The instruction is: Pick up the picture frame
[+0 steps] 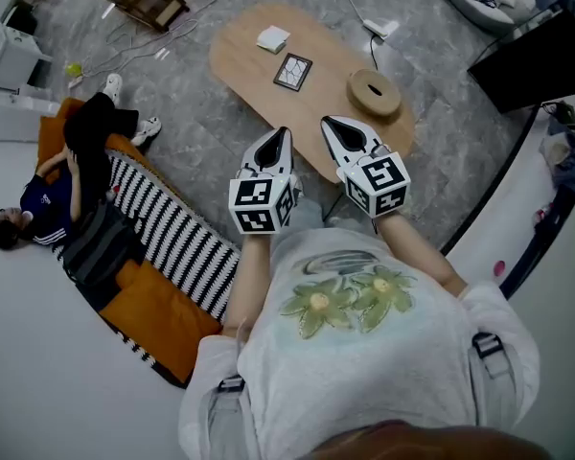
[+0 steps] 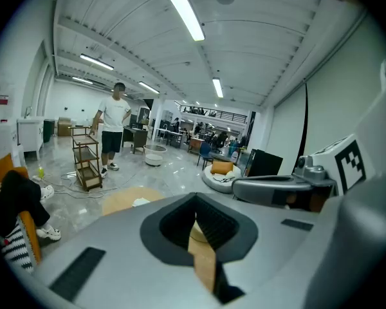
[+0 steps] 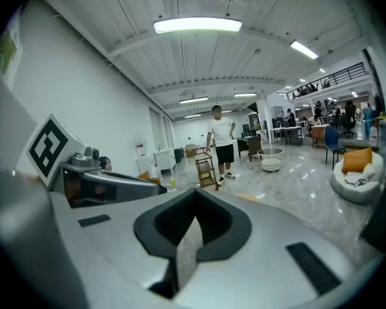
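Both of my tools were shut with nothing between the jaws: my left gripper (image 1: 279,142) and my right gripper (image 1: 336,128) hung side by side over the near rim of the oval table (image 1: 241,54). None of the job was done. The picture frame (image 1: 293,72) lay flat near the table's middle, untouched and well ahead of both tips. Reaching, opening and closing on it all remained. I judged the approach open: a white block (image 1: 273,38) sat beyond the frame and a round wooden disc (image 1: 374,93) to its right, both apart from it. The frame itself lay clear of every table edge.
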### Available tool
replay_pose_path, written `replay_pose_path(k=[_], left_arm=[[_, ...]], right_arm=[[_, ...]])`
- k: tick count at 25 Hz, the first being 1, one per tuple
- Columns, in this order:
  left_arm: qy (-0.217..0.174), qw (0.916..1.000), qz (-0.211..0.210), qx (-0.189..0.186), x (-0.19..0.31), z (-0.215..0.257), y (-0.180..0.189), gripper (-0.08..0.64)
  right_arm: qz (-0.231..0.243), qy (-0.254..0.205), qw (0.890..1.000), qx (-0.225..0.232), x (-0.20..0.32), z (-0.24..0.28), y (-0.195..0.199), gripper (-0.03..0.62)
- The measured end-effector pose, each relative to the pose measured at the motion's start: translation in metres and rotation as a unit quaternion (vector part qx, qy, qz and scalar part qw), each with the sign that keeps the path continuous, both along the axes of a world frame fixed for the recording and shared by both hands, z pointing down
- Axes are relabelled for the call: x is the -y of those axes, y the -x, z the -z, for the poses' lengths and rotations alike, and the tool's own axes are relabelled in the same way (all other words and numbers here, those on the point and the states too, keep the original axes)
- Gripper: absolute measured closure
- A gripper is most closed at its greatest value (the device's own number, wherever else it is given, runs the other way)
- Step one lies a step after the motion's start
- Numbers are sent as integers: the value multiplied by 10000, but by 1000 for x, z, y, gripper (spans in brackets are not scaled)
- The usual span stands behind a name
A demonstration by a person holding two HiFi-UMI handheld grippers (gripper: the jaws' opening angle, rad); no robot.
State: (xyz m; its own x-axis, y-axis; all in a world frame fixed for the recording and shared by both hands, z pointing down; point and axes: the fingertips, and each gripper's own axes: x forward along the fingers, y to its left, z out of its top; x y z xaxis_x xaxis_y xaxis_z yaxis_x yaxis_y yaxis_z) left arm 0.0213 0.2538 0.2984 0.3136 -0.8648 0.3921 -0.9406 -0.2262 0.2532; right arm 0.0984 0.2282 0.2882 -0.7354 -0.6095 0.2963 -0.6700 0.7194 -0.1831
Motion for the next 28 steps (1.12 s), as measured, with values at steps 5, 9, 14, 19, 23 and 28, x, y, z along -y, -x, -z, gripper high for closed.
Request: replay_pose_path(k=[5, 9, 14, 19, 23, 28], left_arm=[[92, 9999, 42, 2, 16, -7, 14, 543], [140, 9999, 19, -10, 31, -11, 30, 541], [182, 9998, -99, -14, 52, -18, 52, 541], [246, 9995, -183, 66, 74, -27, 79, 537], [331, 9989, -289, 142, 89, -35, 98, 474], [379, 9986, -310, 194, 98, -40, 114, 454]], right_arm=[[-122, 31, 9998, -126, 15, -7, 6, 584], [-291, 114, 9992, -236, 29, -15, 15, 584], [-458, 220, 9982, -334, 49, -27, 31, 565], [-592, 378, 9965, -453, 70, -42, 51, 517], [-656, 471, 9952, -545, 84, -52, 67, 494], [-603, 524, 9949, -624, 92, -58, 83, 485]])
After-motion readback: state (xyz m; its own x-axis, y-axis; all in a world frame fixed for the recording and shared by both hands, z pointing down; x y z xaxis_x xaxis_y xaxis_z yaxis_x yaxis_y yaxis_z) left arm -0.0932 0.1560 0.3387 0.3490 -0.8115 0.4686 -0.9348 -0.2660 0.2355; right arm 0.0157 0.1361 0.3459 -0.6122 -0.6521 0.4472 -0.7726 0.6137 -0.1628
